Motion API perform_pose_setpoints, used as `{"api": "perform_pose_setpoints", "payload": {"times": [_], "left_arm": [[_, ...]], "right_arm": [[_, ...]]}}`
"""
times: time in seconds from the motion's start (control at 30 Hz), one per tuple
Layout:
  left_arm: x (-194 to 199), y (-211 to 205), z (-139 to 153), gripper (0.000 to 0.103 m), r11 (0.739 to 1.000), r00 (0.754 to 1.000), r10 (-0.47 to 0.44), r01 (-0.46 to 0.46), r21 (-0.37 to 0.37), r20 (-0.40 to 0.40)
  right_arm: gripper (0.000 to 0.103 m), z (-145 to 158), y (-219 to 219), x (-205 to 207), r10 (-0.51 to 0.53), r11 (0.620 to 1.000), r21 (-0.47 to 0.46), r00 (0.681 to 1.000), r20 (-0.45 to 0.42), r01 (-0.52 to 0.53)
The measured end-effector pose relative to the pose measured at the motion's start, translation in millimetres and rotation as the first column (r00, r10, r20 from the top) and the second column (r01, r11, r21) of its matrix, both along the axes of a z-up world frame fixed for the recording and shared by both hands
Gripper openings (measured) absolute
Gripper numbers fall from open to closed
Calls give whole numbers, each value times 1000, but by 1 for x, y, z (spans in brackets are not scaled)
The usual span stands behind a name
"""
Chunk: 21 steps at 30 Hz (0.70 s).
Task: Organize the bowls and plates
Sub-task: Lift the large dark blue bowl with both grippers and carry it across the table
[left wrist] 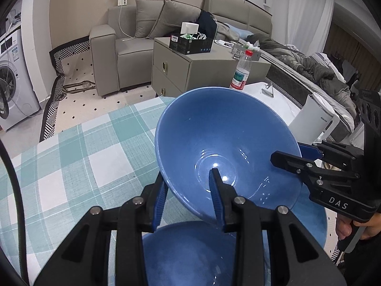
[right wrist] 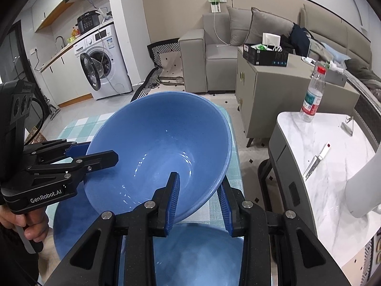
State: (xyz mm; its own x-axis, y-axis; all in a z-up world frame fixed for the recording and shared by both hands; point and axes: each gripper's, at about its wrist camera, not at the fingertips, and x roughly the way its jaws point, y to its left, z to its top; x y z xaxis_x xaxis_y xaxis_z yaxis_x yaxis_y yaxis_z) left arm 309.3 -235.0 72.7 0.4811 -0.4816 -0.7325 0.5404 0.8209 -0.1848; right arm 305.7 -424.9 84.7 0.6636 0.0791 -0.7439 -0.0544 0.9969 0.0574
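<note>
While tilted above a second bowl (left wrist: 190, 250), the blue bowl (left wrist: 226, 143) is clamped by both tongs (left wrist: 188, 195) (right wrist: 198, 200).

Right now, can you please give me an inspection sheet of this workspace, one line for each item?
Surface: checked tablecloth, teal and white.
Job's things: blue bowl held tilted above a second blue bowl; blue plate beneath.
Clutter: knife, water bottle and white kettle on the marble side table.
Grippers: left gripper and right gripper both clamp the raised bowl's rim, one finger inside, one outside.
Cables: white cable hanging from the wall socket onto the sofa.
Surroundings: sofa, washing machine with its door open, bedside cabinet.
</note>
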Motion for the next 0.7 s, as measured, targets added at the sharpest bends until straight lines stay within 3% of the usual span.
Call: {"api": "perform_pose_setpoints", "payload": {"times": [0.7], "left_arm": [[-57, 27, 38, 33, 999, 997, 36, -35, -21, 74]], "right_arm": [[33, 43, 29, -58, 44, 999, -15, 995, 87, -43]]}}
